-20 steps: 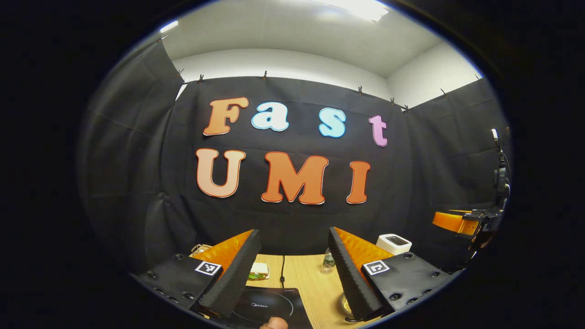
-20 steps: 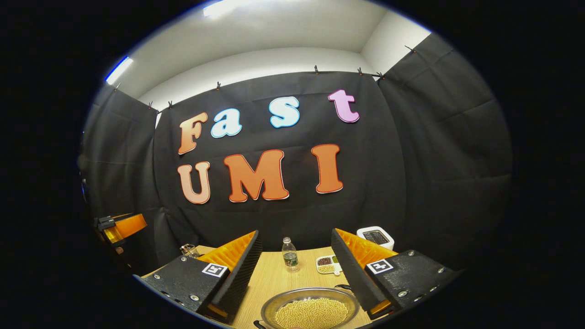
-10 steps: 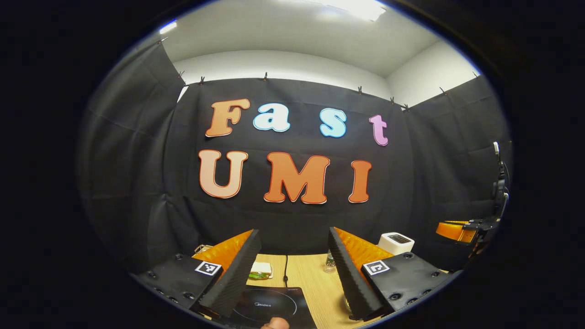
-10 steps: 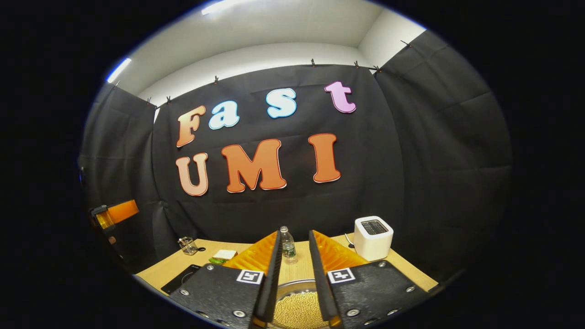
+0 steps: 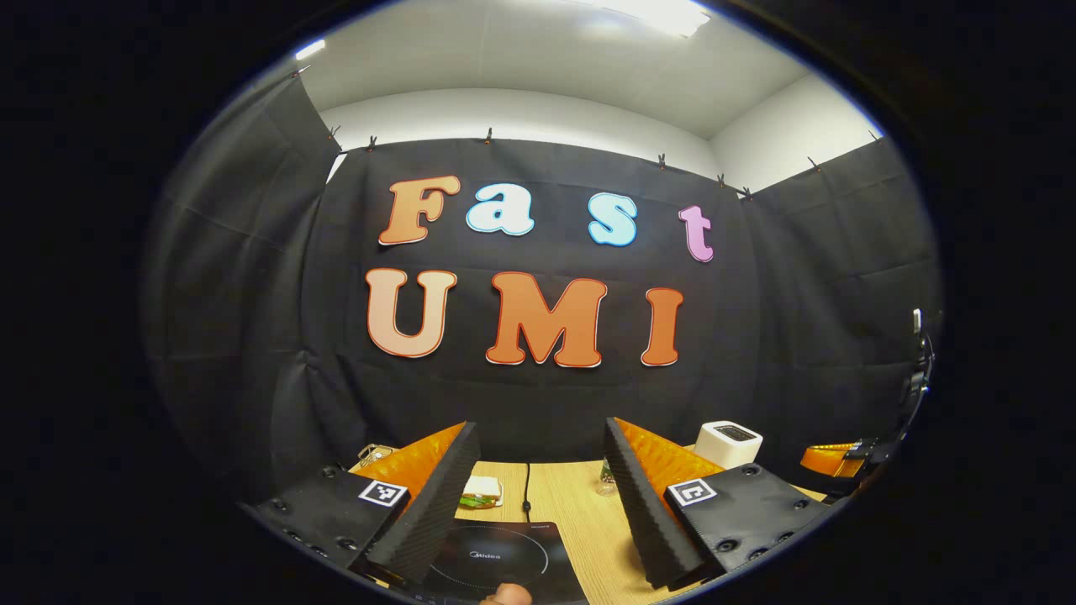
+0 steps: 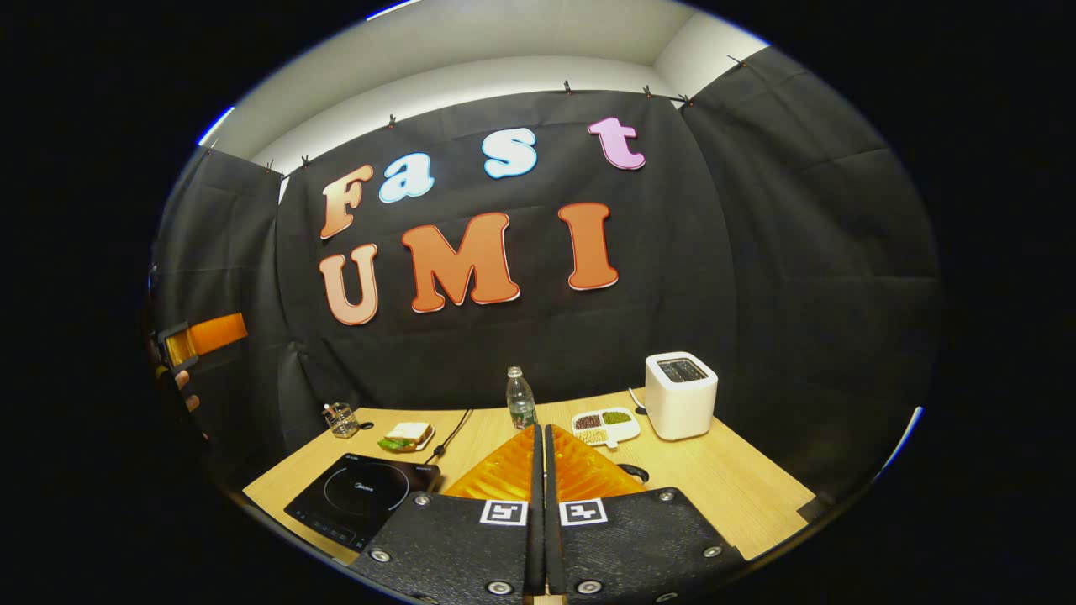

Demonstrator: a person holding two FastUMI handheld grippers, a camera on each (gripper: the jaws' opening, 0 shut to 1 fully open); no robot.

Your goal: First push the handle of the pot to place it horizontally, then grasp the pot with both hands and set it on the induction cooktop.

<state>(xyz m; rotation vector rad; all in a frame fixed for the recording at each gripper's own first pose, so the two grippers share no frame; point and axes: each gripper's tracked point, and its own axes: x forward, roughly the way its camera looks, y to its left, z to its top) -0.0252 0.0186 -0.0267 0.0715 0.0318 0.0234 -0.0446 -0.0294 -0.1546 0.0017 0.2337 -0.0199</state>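
In the left gripper view, the left gripper [image 5: 534, 496] is hanging with its two fingers spread wide apart, nothing between them. Through the gap the induction cooktop [image 5: 504, 559] is lying at six o'clock on the wooden table [image 5: 580, 512], its cord [image 5: 527, 487] running away toward twelve. A sandwich on a small plate [image 5: 481, 491] is sitting just past the cooktop at about eleven o'clock from it. A white toaster [image 5: 728, 442] is standing at four o'clock, and the right gripper [image 5: 841, 458] is showing farther out near the same edge.

In the right gripper view, the right gripper [image 6: 542, 496] is resting with its fingers pressed together, with no visible gap. The pot is hiding behind these fingers, so I cannot tell where it sits; a dark handle end [image 6: 632, 473] is peeking out just to their right. The induction cooktop [image 6: 361, 496] is lying at seven o'clock. A water bottle [image 6: 520, 399] is standing near the centre, a divided dish of beans [image 6: 605, 424] just beside it toward four, the toaster [image 6: 681, 395] beyond. A glass jar [image 6: 340, 418] is standing at eight o'clock, and the left gripper [image 6: 202, 336] is showing at nine.
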